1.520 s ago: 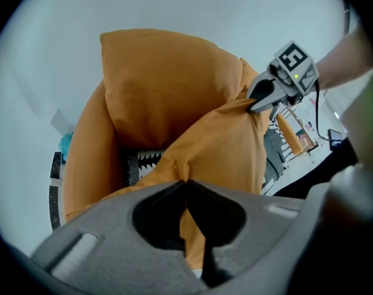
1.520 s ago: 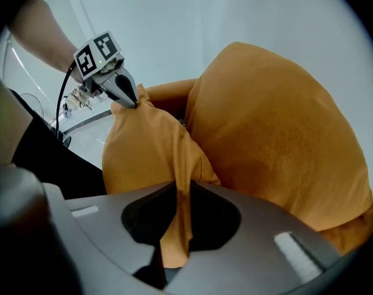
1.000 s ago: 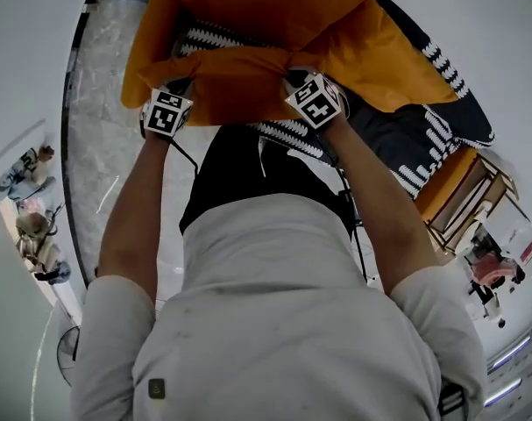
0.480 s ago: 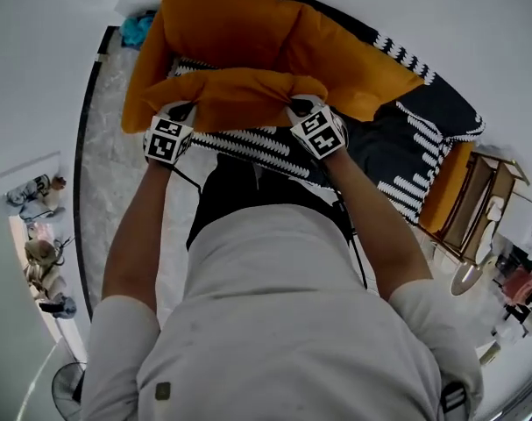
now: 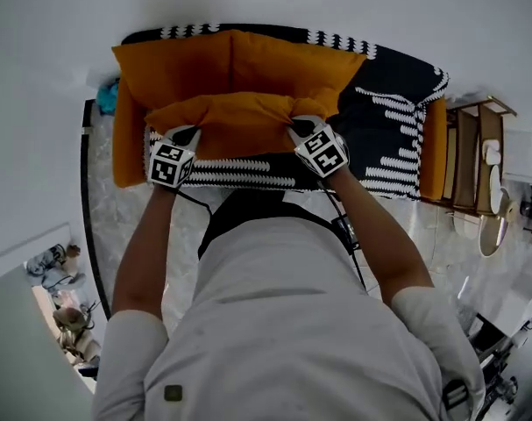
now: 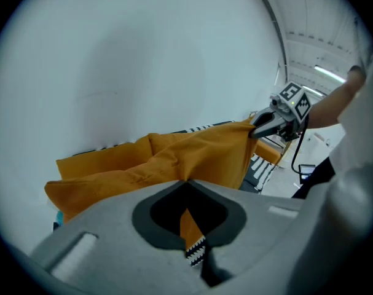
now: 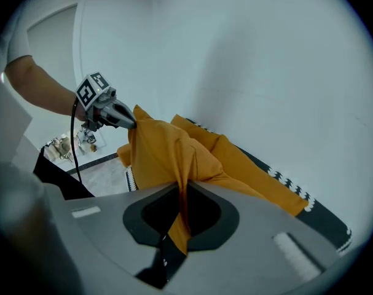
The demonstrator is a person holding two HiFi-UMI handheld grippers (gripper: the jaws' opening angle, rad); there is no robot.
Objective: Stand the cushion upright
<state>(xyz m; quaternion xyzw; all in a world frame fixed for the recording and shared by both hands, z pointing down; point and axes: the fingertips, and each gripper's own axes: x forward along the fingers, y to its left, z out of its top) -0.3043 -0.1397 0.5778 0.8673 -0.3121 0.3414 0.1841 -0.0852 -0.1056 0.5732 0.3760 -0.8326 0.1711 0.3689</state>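
Holding the cushion (image 5: 235, 123) above the sofa (image 5: 397, 125), we clamp left gripper (image 5: 187, 135) and right gripper (image 5: 298, 130) jaws on its corners.

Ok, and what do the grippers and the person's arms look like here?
The left gripper and right gripper each have a grey moulded body with dark jaws, topped by a white cube bearing black square markers. A thin black cable trails from each. The person wears a light grey short-sleeved shirt; forearms are bare.

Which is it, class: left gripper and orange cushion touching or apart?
Touching. The left gripper view shows the left gripper, jaws shut on a fold of the cushion.
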